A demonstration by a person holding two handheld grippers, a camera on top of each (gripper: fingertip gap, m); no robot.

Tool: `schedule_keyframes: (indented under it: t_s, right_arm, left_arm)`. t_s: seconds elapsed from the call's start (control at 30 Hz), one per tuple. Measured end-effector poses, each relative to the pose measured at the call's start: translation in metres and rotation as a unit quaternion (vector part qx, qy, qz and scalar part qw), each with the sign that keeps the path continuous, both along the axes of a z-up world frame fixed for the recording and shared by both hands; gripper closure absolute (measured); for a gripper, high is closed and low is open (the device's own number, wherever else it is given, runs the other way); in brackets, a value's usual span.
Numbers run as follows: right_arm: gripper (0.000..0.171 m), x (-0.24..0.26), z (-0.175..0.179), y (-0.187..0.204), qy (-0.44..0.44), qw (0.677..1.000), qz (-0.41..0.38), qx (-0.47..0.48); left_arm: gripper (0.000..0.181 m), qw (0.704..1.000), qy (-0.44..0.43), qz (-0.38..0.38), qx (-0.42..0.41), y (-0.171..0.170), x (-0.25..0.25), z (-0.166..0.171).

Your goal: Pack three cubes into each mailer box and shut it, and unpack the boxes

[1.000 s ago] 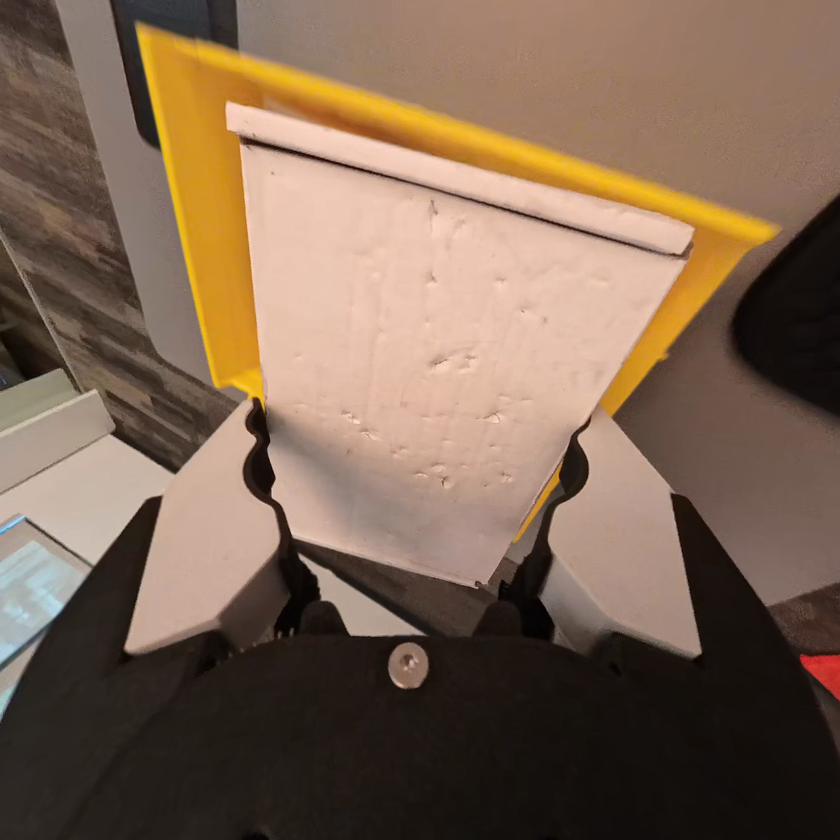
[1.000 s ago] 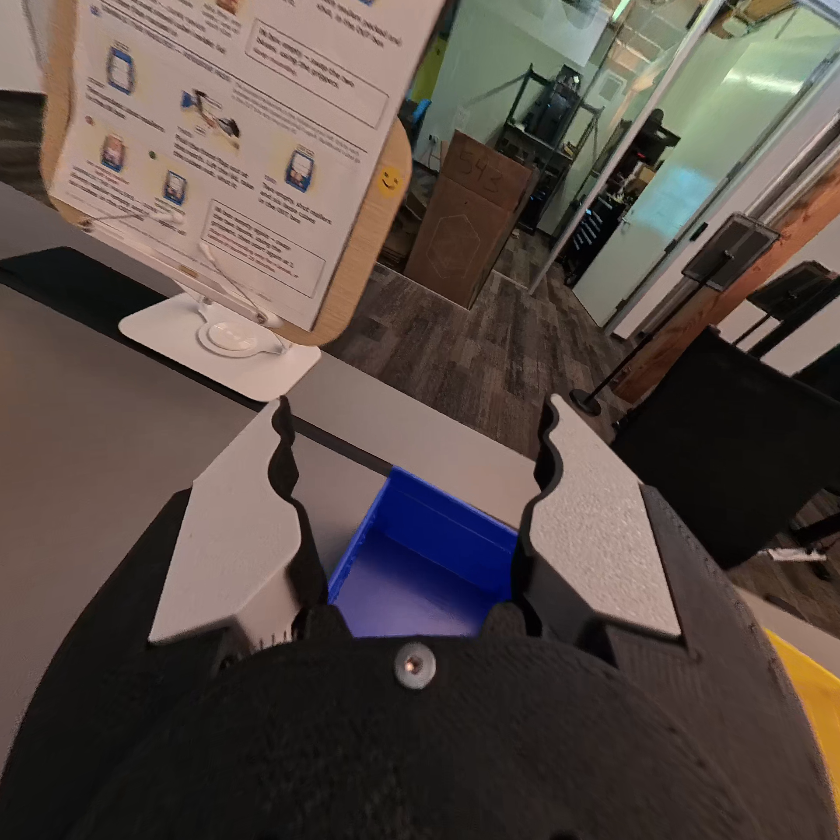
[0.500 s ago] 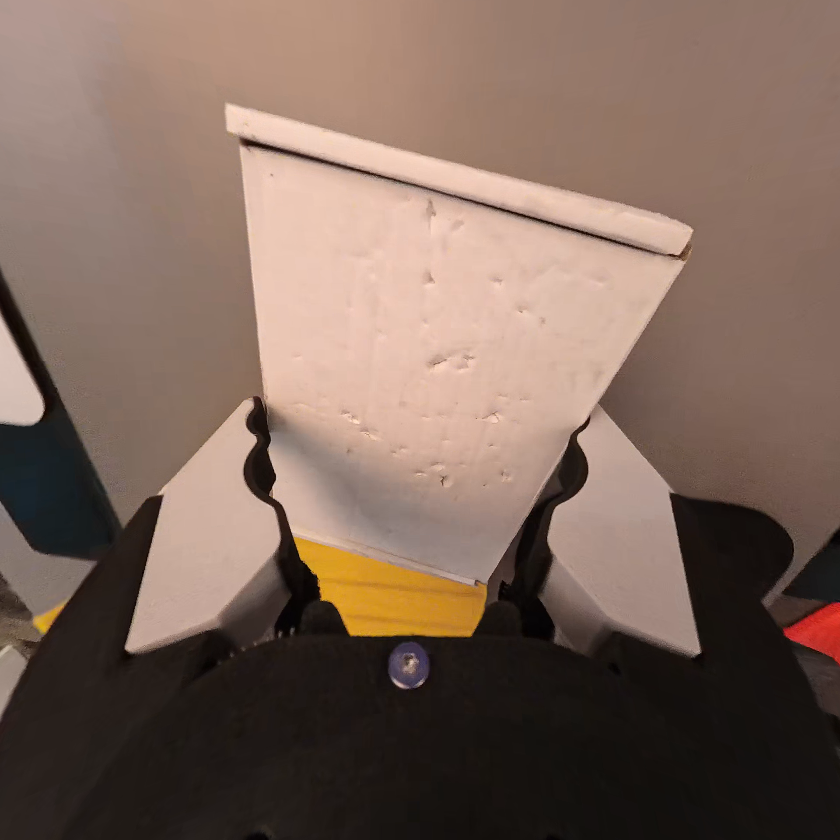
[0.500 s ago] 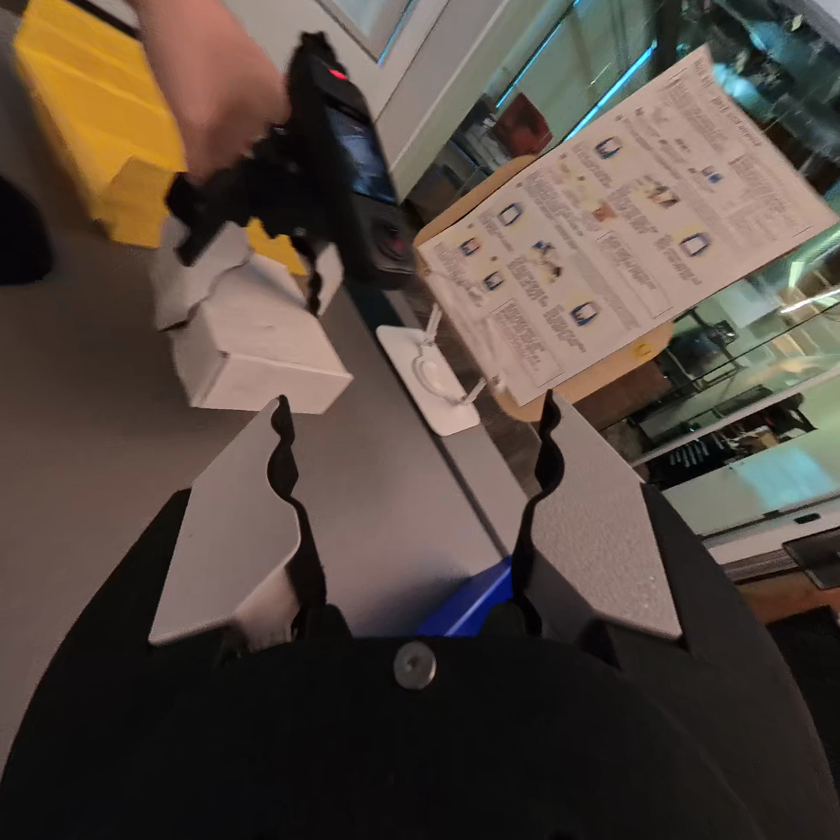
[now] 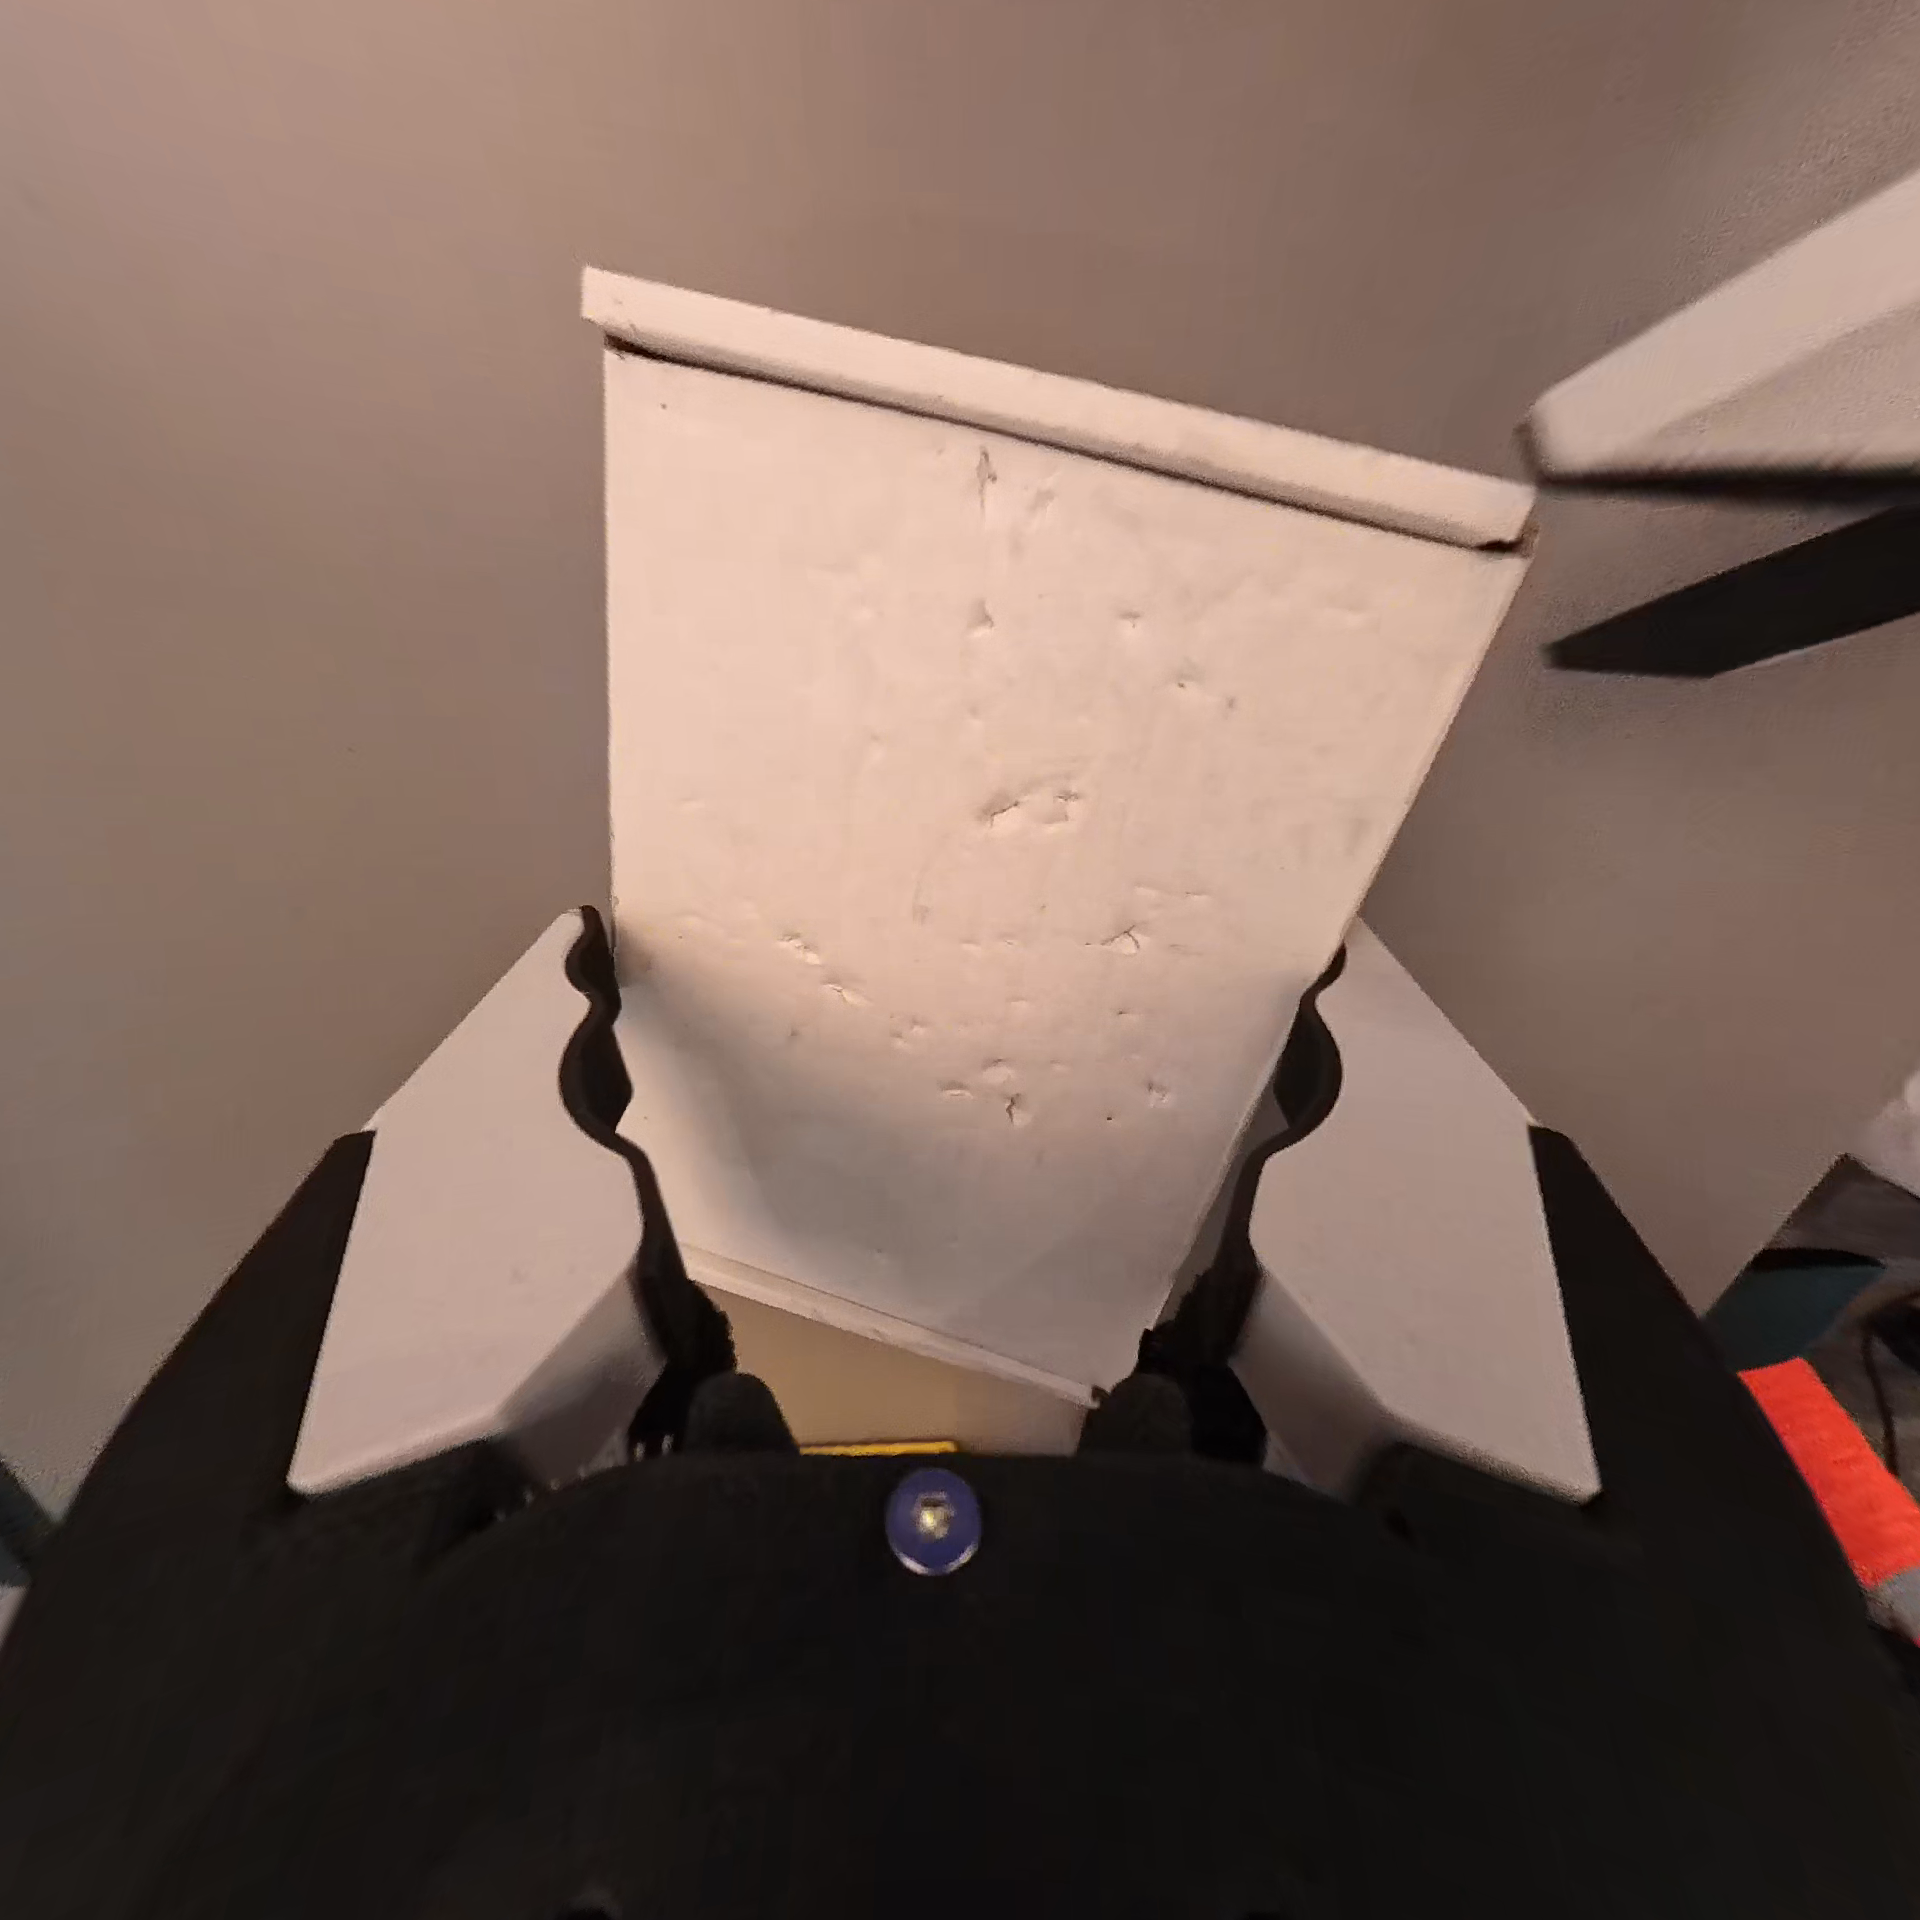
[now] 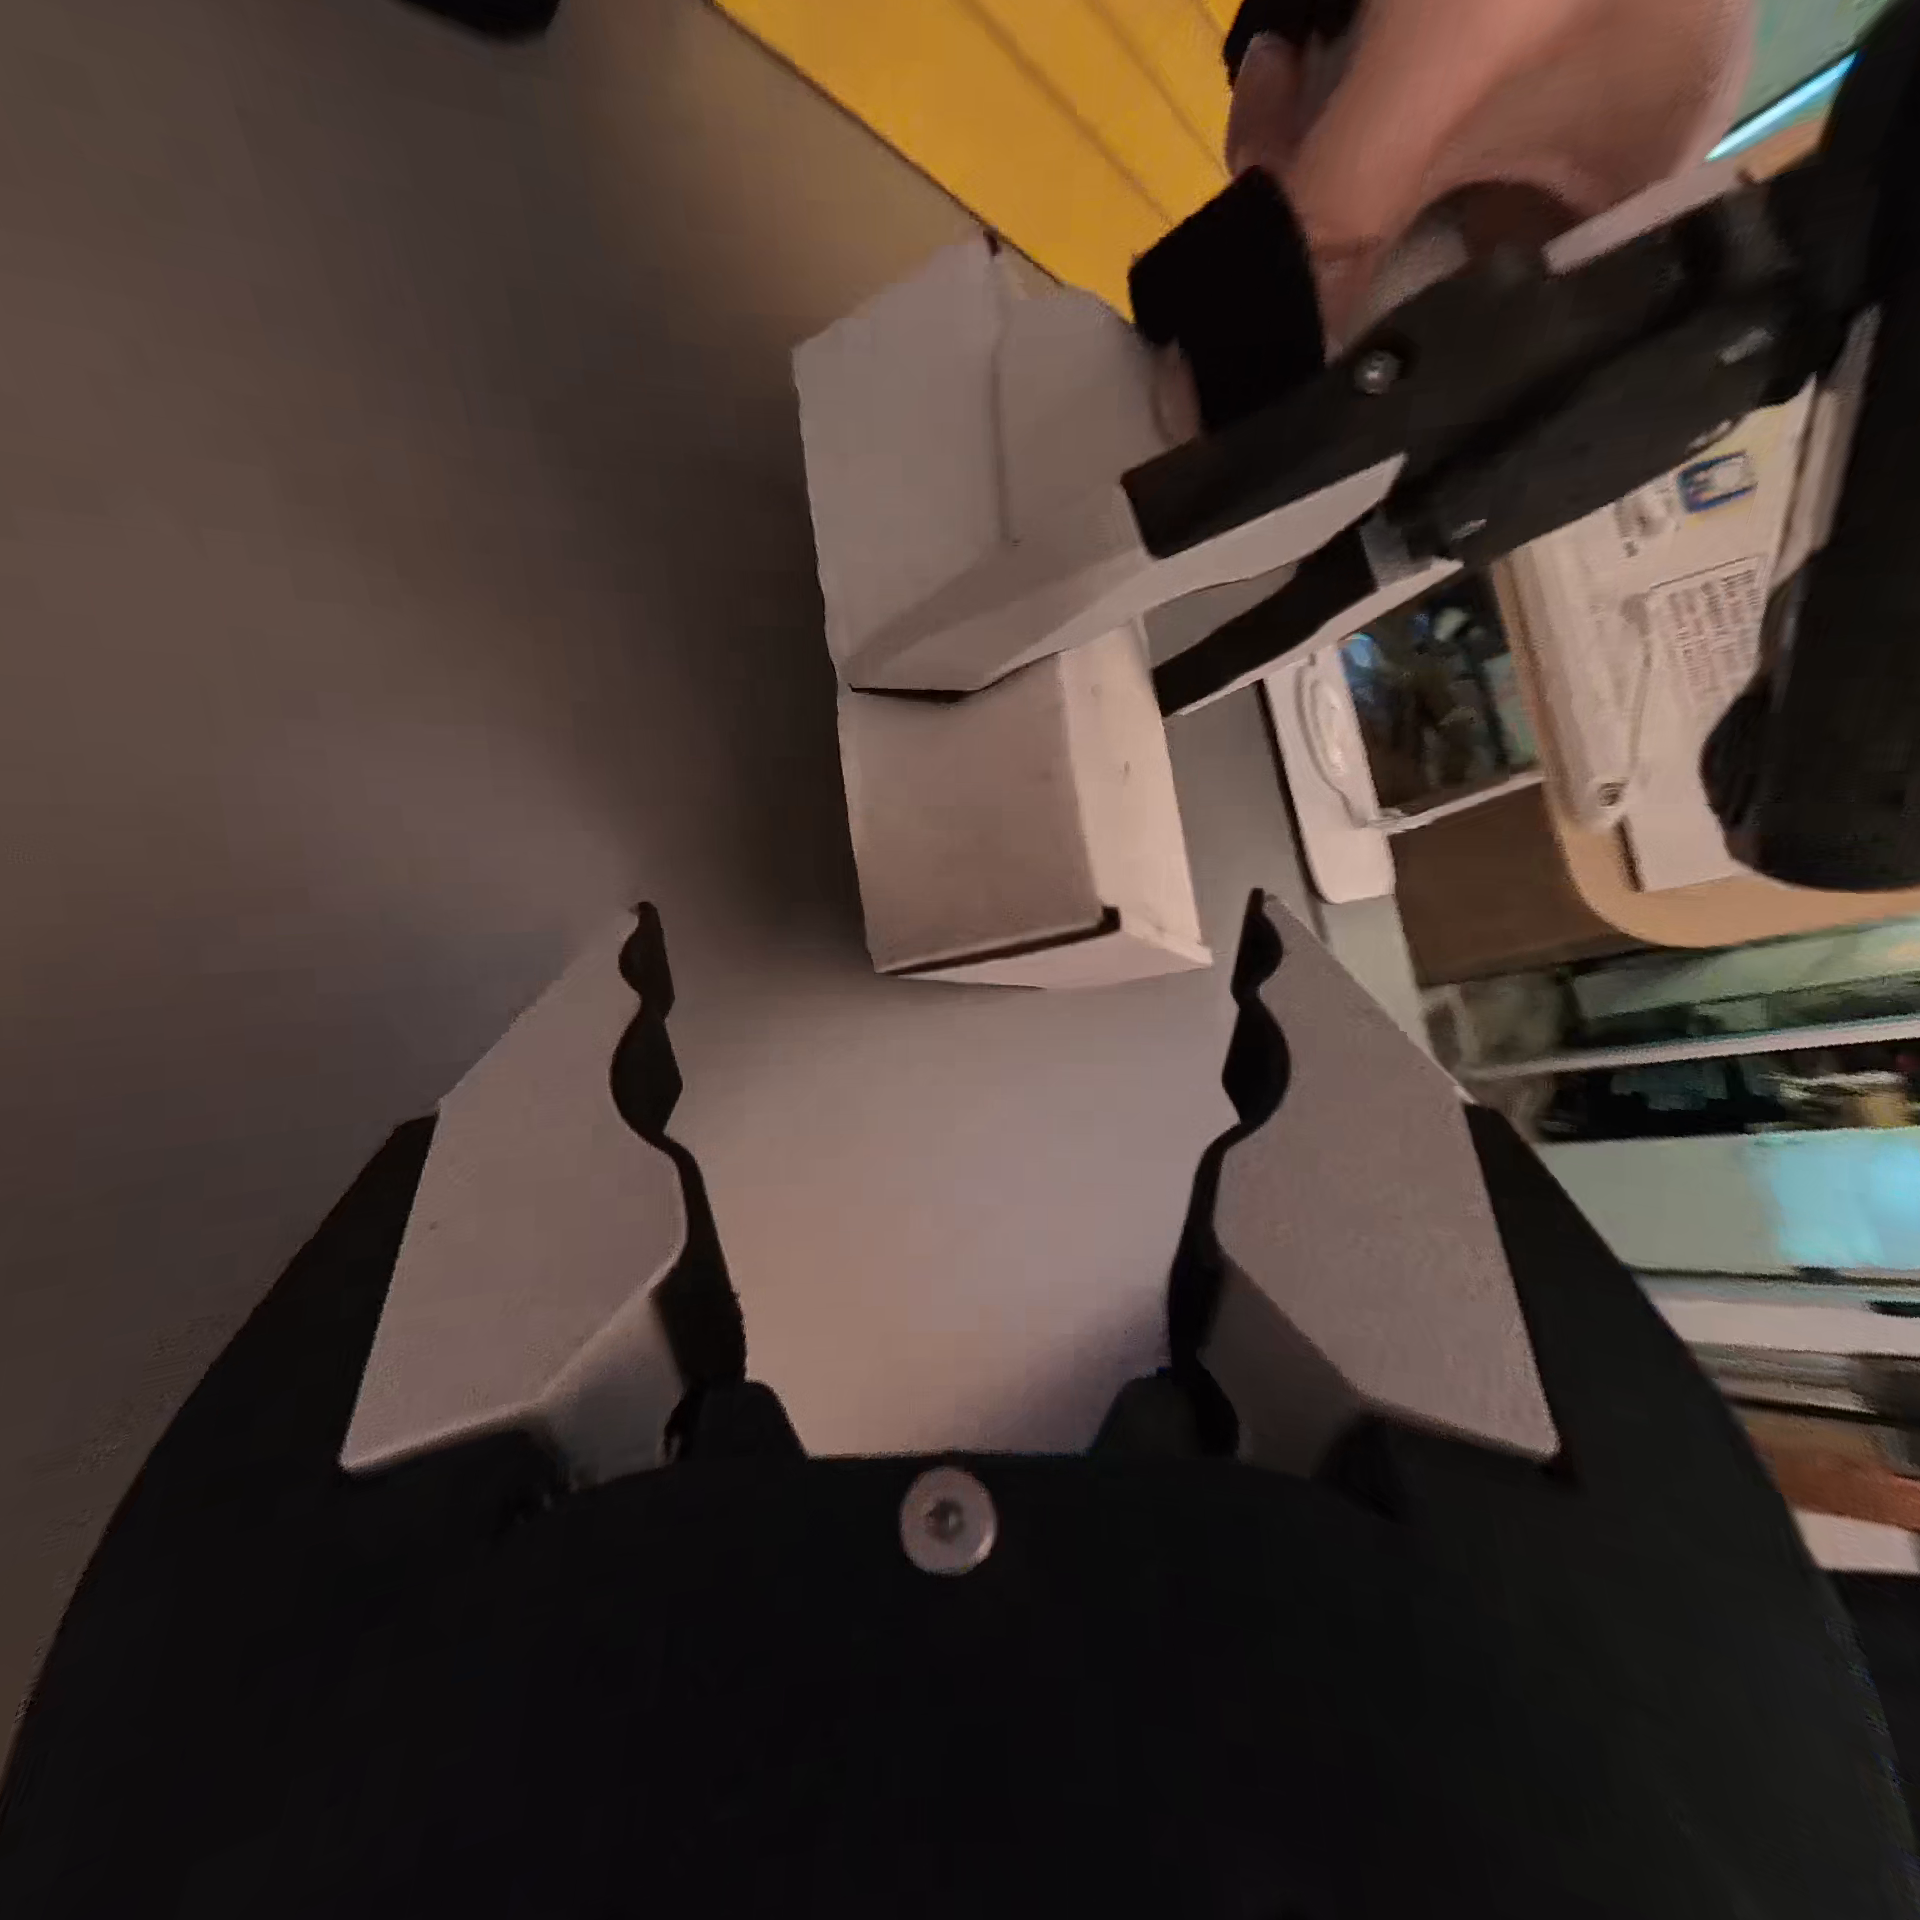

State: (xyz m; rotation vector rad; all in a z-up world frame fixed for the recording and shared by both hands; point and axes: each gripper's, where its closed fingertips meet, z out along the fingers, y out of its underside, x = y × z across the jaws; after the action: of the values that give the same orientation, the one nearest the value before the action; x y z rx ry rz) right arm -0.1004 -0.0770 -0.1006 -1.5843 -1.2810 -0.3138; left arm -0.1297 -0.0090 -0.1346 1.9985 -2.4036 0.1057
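My left gripper (image 5: 956, 935) is shut on a white mailer box (image 5: 997, 790), one finger on each side, over the grey table (image 5: 260, 520). The box lid looks closed. In the right wrist view the same box (image 6: 997, 810) lies just ahead on or close over the table, with the left gripper (image 6: 1195, 582) and a hand (image 6: 1455, 104) on it. My right gripper (image 6: 945, 914) is open and empty, a short way in front of the box. One of its fingers (image 5: 1714, 416) shows at the upper right of the left wrist view. No cubes are in view.
A yellow bin (image 6: 997, 125) stands beyond the box. An instruction sheet on a white stand (image 6: 1662, 644) is at the right, past the table edge. A red patch (image 5: 1849, 1455) shows at the lower right of the left wrist view.
My left gripper carried the box away from the yellow bin over the grey table. My right gripper swung away from a blue bin and now faces the box, closer.
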Motion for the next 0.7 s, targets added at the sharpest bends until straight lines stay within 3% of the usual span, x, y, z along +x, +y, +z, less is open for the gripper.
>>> schedule_keyframes:
  t_s: [0.33, 0.47, 0.57, 0.63, 0.7]
  right_arm:
    - [0.069, -0.001, -0.012, 0.043, -0.092, 0.994, -0.046, 0.04]
    - [0.107, -0.003, -0.006, 0.049, -0.115, 0.99, -0.056, 0.066]
    - [0.108, 0.004, -0.01, 0.049, -0.119, 0.99, -0.062, 0.048]
    - [0.108, 0.008, -0.012, 0.048, -0.122, 0.99, -0.061, 0.043]
    - [0.108, 0.011, -0.011, 0.048, -0.113, 0.991, -0.06, 0.031]
  left_arm:
    - [0.052, 0.996, -0.048, 0.042, -0.07, -0.004, 0.011, 0.006]
    - [0.054, 0.992, -0.094, 0.043, -0.077, -0.007, 0.014, 0.009]
    - [0.061, 0.974, -0.186, 0.066, -0.112, -0.012, 0.013, 0.033]
    - [0.064, 0.943, -0.281, 0.08, -0.16, -0.021, 0.01, 0.064]
    - [0.062, 0.915, -0.374, 0.073, -0.137, -0.019, -0.001, 0.087]
